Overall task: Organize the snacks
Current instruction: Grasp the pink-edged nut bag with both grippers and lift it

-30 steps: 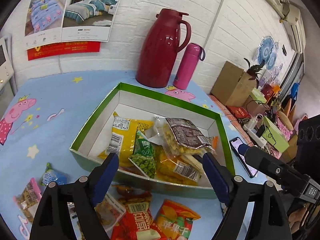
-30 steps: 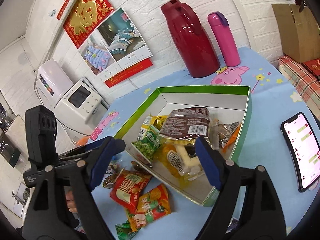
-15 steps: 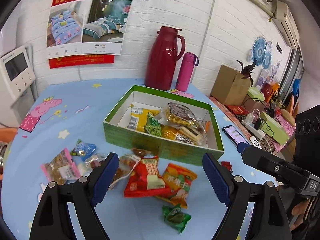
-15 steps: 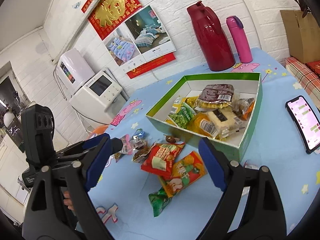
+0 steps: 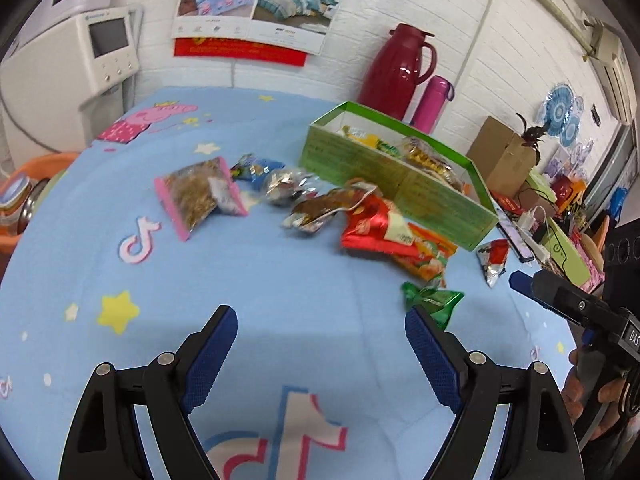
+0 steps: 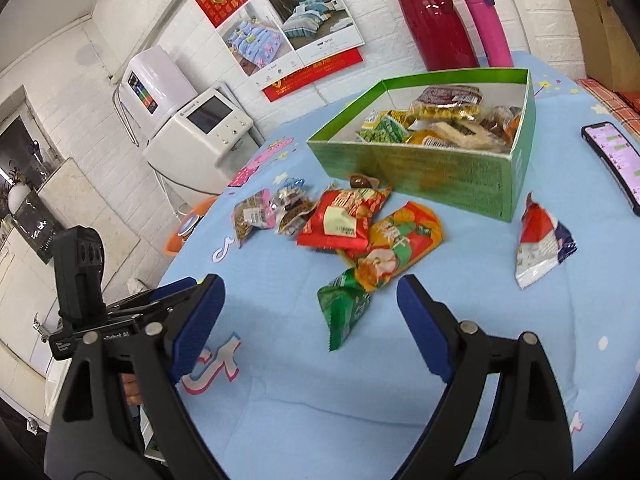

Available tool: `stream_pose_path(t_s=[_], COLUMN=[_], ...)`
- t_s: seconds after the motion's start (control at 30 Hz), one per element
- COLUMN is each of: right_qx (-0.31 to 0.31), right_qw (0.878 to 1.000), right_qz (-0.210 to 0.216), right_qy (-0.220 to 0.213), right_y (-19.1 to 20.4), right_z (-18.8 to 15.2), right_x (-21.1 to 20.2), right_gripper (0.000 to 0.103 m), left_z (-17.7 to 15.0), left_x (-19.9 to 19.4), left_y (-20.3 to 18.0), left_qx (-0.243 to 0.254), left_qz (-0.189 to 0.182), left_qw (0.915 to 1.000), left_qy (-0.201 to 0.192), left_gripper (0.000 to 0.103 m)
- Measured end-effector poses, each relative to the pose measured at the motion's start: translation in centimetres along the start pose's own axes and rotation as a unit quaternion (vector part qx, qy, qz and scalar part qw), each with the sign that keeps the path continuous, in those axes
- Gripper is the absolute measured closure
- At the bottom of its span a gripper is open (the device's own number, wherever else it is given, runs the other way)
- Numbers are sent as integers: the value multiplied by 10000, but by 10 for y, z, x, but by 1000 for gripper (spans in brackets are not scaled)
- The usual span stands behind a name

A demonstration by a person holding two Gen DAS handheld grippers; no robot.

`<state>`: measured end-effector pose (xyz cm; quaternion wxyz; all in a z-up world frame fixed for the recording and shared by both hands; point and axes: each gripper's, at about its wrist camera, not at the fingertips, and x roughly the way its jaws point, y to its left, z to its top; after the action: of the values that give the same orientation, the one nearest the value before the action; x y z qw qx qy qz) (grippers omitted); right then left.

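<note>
Blue-padded fingers (image 5: 212, 356) of left gripper (image 5: 322, 354) and right gripper (image 6: 310, 316) spread wide and empty at frame bottom, loose snack packets (image 6: 360, 236) lay mid-frame on blue tablecloth (image 6: 460, 320), green box (image 6: 436, 168) upper right held 6-odd packets.

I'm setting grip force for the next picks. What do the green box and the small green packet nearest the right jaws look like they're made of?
The green box looks like thin matte cardboard: flat printed walls, crisp folded corners, white inside. The small green packet looks like glossy plastic film: crinkled, shiny, with a serrated end seal. It would probably crush easily.
</note>
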<state>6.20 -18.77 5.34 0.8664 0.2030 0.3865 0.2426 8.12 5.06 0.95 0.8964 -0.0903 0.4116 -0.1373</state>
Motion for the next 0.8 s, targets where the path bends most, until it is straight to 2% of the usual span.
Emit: stream_pose_path(t_s=[0.13, 0.27, 0.37, 0.57, 0.67, 0.7, 0.77, 0.8], right_qx=[-49, -136, -173, -117, -34, -25, -21, -11], right_qw=[9995, 9985, 9978, 9978, 9981, 9982, 9983, 9982], right_qz=[180, 344, 412, 301, 231, 201, 169, 165], right_qy=[255, 394, 488, 582, 563, 562, 564, 569], right_y=[13, 28, 37, 40, 37, 36, 34, 33], right_z=[-4, -1, -2, -7, -7, -7, -8, -8], right_x=[24, 45, 57, 65, 63, 62, 62, 62], right_gripper=[15, 15, 15, 15, 15, 15, 15, 15], left_z=[-3, 15, 42, 101, 114, 115, 110, 106], left_x=[0, 2, 12, 56, 86, 97, 114, 113], left_y=[36, 66, 84, 107, 112, 115, 119, 119], left_qx=[-335, -512, -586, -764, -737, -735, -743, -719], left_qz=[255, 410, 384, 196, 387, 493, 459, 375], left_qw=[9991, 9978, 9975, 9968, 9965, 9958, 9949, 9959], left_qy=[104, 56, -67, -94, 89, 215, 507, 395], left_gripper=[15, 15, 15, 15, 16, 16, 34, 35])
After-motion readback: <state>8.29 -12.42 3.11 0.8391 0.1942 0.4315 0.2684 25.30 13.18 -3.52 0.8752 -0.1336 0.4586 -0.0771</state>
